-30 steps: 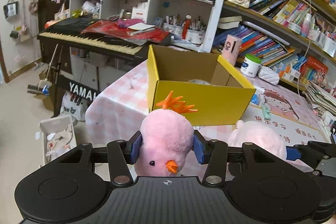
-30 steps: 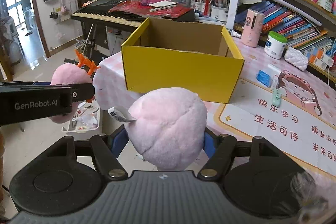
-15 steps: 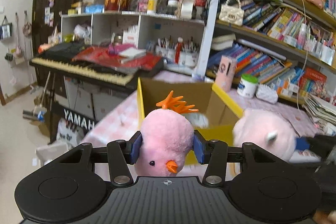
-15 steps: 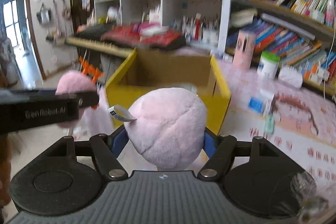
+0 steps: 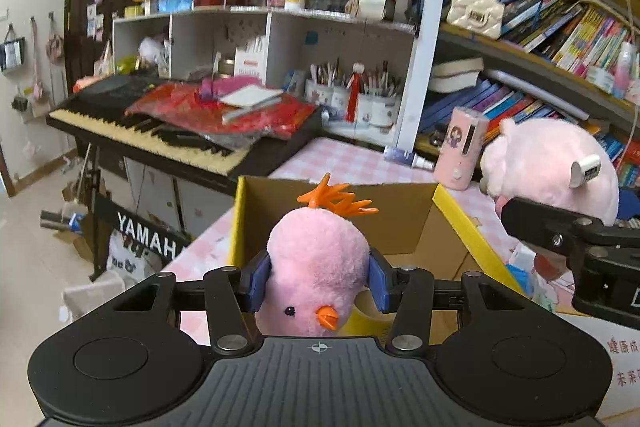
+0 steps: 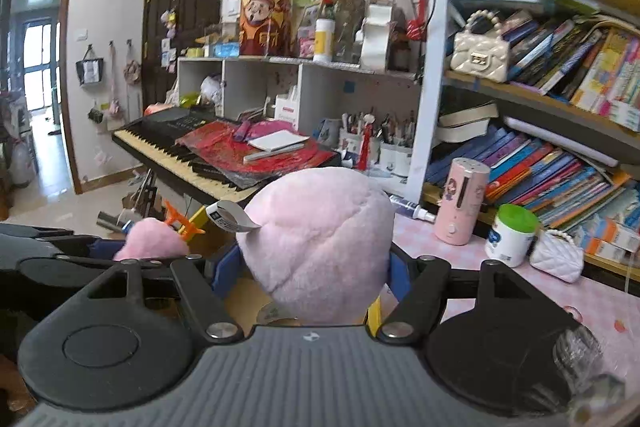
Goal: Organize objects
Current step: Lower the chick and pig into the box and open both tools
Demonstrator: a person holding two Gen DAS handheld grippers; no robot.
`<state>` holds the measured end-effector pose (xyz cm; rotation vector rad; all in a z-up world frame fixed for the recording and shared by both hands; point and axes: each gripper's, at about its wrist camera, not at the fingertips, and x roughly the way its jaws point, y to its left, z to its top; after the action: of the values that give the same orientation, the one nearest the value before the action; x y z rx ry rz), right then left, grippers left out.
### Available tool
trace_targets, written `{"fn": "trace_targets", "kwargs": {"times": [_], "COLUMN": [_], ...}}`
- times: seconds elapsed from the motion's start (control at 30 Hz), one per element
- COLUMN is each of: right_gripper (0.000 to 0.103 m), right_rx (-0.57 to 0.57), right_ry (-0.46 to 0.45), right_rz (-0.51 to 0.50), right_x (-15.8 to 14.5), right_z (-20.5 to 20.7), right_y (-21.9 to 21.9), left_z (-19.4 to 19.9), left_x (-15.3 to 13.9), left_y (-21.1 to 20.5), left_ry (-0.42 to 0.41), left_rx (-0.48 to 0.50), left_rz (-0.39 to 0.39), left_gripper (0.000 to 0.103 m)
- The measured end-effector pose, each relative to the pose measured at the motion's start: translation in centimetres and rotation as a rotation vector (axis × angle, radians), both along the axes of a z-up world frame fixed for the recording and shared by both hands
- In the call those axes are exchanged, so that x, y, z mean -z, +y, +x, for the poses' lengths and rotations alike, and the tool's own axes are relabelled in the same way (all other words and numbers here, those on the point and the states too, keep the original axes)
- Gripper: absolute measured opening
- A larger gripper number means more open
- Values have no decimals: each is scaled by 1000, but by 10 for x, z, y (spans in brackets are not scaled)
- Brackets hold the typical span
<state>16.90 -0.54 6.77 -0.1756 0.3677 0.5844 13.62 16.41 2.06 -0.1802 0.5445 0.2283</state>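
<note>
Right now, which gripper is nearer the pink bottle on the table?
Right. The right gripper, holding a pink plush, sits closer to the pink bottle; the left gripper hangs over the box.

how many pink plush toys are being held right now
2. The pink chick with the orange crest sits in the left claw over the yellow box; the round pink plush is in the right claw beside it.

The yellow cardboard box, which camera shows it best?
The left wrist view: the open yellow cardboard box shows its brown inside and yellow rim behind the pink plush chick. In the right wrist view only yellow slivers peek past the round pink plush toy.
</note>
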Motion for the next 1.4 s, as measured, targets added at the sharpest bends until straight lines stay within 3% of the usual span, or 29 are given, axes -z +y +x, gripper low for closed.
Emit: {"fn": "trace_targets", "kwargs": {"times": [0.4, 0.77, 0.93, 1.07, 1.23, 1.4], "right_gripper": [70, 70, 70, 70, 72, 81], "right_rx": [-149, -237, -235, -264, -298, -295], "right_ry": [119, 280, 365, 394, 448, 472], "right_rz": [-11, -66, -90, -116, -144, -185], "right_x": [21, 44, 54, 59, 65, 74], "right_z": [69, 111, 128, 134, 140, 142], "right_y": [26, 57, 70, 84, 102, 118], "left_z": [35, 52, 52, 48, 41, 28], "left_x": [33, 48, 49, 43, 36, 34], "left_y": [-12, -15, -19, -28, -30, -25], "left_ry": [154, 237, 250, 234, 208, 207], "left_rx": [10, 0, 29, 32, 15, -31], "left_rz": [14, 29, 26, 70, 89, 82], "left_gripper": [48, 50, 67, 83, 84, 85]}}
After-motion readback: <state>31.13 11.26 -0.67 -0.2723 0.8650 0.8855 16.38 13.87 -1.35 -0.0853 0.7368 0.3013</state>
